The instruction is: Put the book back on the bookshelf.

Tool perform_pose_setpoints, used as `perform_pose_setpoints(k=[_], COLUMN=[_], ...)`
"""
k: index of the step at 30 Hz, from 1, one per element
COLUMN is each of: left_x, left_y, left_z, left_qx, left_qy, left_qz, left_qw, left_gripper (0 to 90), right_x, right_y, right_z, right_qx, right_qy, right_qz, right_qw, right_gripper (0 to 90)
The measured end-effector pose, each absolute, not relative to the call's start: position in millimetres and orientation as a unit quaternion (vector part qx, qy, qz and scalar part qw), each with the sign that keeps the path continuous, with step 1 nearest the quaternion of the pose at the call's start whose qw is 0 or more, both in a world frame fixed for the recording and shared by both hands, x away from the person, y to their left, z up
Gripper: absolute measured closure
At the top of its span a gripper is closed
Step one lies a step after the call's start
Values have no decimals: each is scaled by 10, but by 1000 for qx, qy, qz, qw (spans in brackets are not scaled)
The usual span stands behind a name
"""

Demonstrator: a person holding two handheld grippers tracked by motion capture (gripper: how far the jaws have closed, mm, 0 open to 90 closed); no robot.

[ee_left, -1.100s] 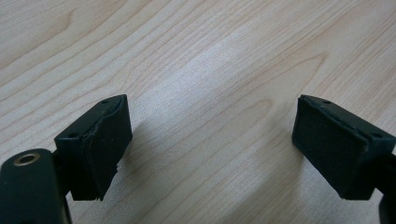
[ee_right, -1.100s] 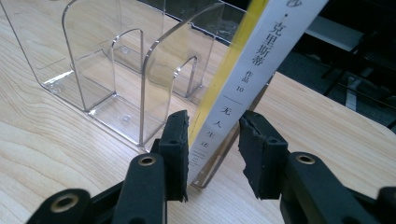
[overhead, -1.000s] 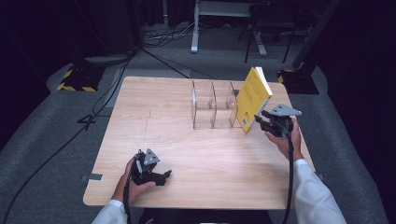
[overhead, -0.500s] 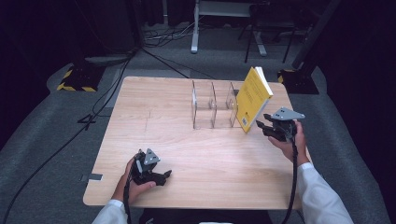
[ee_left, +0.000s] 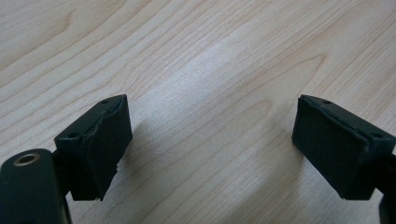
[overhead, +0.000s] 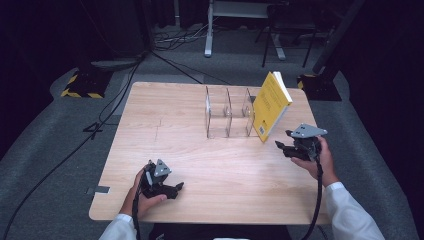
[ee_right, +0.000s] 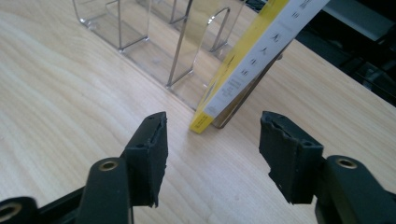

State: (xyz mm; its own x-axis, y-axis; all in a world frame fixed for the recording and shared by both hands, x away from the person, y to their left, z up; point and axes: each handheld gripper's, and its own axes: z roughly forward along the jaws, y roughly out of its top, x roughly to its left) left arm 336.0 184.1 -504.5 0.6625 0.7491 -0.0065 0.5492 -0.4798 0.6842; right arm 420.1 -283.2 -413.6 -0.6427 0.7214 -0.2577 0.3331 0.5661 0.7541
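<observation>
From the high view, we see the yellow book [overhead: 270,105] leaning tilted against the right end of the clear divider rack [overhead: 229,112] on the desk [overhead: 225,175]. Our right tool [overhead: 281,146] sits just beside the book, apart from it; our left tool [overhead: 176,188] rests near the desk's front edge. In the left gripper view, the left tool [ee_left: 212,144] stands released over bare wood. In the right gripper view, the right tool [ee_right: 212,156] has just been opening, nothing between its jaws, the book [ee_right: 247,65] just ahead.
</observation>
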Motion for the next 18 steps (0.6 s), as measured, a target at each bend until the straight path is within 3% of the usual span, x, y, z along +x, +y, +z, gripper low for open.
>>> perform_pose_setpoints(k=[18], left_x=[3360], left_y=[1841], left_z=[-5045], left_qx=[847], left_qy=[383], left_qz=[149], left_qw=[337], left_gripper=[127], right_x=[3924], right_y=[-2978], right_z=[-4321], right_qx=[305], right_qy=[856], right_qz=[324], right_qw=[263], right_gripper=[280])
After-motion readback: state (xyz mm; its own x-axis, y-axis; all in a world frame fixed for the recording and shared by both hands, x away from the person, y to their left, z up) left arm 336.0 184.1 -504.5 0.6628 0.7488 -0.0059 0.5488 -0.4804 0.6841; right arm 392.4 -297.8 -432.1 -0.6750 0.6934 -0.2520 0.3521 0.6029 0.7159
